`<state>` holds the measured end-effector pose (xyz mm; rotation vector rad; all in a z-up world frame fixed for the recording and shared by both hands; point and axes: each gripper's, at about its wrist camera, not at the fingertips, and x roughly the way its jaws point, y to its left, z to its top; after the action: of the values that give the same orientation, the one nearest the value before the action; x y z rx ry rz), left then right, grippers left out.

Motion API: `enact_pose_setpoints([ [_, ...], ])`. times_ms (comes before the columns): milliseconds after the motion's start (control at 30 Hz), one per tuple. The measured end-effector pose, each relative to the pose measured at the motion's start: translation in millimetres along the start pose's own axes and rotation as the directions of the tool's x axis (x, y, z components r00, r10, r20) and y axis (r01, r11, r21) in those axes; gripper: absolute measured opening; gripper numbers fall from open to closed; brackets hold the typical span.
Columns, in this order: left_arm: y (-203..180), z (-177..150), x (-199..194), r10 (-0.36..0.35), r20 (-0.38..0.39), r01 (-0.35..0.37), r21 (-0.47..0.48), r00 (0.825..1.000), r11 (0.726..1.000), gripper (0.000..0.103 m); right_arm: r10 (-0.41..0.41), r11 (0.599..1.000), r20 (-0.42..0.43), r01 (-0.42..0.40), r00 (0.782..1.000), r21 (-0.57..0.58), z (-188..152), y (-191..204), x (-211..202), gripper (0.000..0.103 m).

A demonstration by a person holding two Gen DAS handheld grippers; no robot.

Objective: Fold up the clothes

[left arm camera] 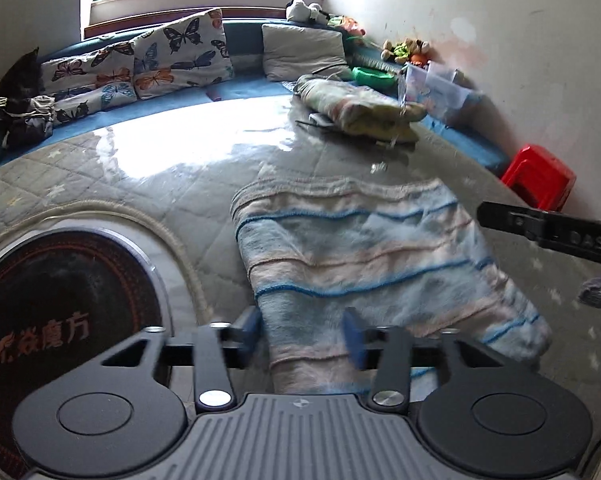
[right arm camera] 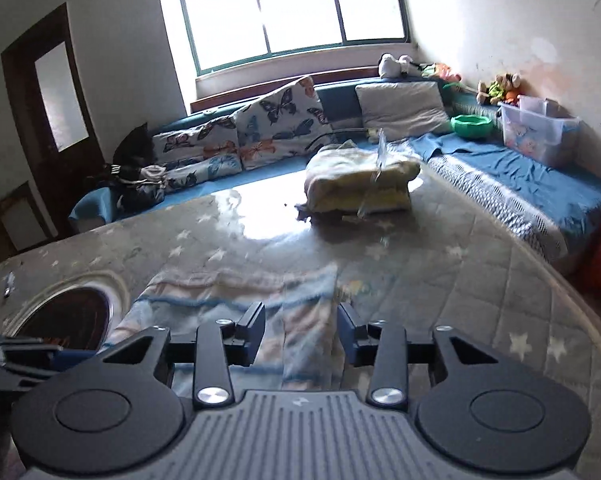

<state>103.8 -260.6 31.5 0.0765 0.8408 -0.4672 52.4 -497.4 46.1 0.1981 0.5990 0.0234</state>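
Observation:
A pale striped cloth (left arm camera: 372, 252) in blue, pink and white lies folded into a long band on the quilted grey table cover (left arm camera: 140, 184). My left gripper (left arm camera: 300, 334) hovers over the cloth's near end, jaws apart, with cloth showing below the gap and no pad pressing on it. In the right wrist view the same cloth (right arm camera: 236, 292) stretches left from my right gripper (right arm camera: 302, 322), which stands open above its folded edge. One black finger of the right gripper (left arm camera: 540, 232) reaches in from the right of the left wrist view.
A round black cooktop (left arm camera: 60, 304) is set into the table at the left of the cloth. A folded yellow-green blanket (right arm camera: 360, 180) sits at the far side. Beyond are a blue bench with butterfly cushions (right arm camera: 276, 128), a clear storage box (right arm camera: 536, 136) and a red stool (left arm camera: 540, 176).

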Motion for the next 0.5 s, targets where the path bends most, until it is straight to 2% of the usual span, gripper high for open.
enact_pose_setpoints([
  [33,-0.7,-2.9,-1.4,0.006,-0.004,-0.006,0.005,1.0,1.0,0.059,0.008,1.0,-0.005,-0.008,1.0,0.001,-4.1,0.8,-3.1,0.046],
  [100,-2.1,-7.1,-5.9,0.017,-0.011,-0.017,0.012,1.0,1.0,0.071,0.025,1.0,-0.016,-0.025,1.0,0.003,-12.2,2.5,-9.4,0.056],
  [133,-2.8,-9.5,-8.6,0.025,-0.013,-0.025,0.017,1.0,1.0,0.074,0.033,0.999,-0.022,-0.033,0.999,0.004,-16.4,4.0,-12.7,0.057],
  [267,-6.5,-23.0,-23.3,0.046,-0.016,-0.045,0.04,0.999,0.998,0.086,0.045,0.999,-0.042,-0.046,0.998,-0.015,-33.2,16.1,-24.5,0.074],
  [333,-6.5,-29.7,-31.3,0.044,-0.008,-0.043,0.044,0.999,0.998,0.091,0.041,0.999,-0.045,-0.042,0.998,-0.032,-40.1,23.3,-31.3,0.076],
  [400,-6.2,-34.8,-38.6,0.044,-0.002,-0.044,0.043,0.999,0.998,0.096,0.029,0.998,-0.045,-0.032,0.999,-0.057,-46.7,31.2,-37.4,0.082],
  [500,-3.8,-41.9,-49.9,0.037,0.013,-0.037,0.04,0.999,0.998,0.102,0.015,0.995,-0.057,-0.021,0.998,-0.1,-57.1,41.5,-44.4,0.087],
])
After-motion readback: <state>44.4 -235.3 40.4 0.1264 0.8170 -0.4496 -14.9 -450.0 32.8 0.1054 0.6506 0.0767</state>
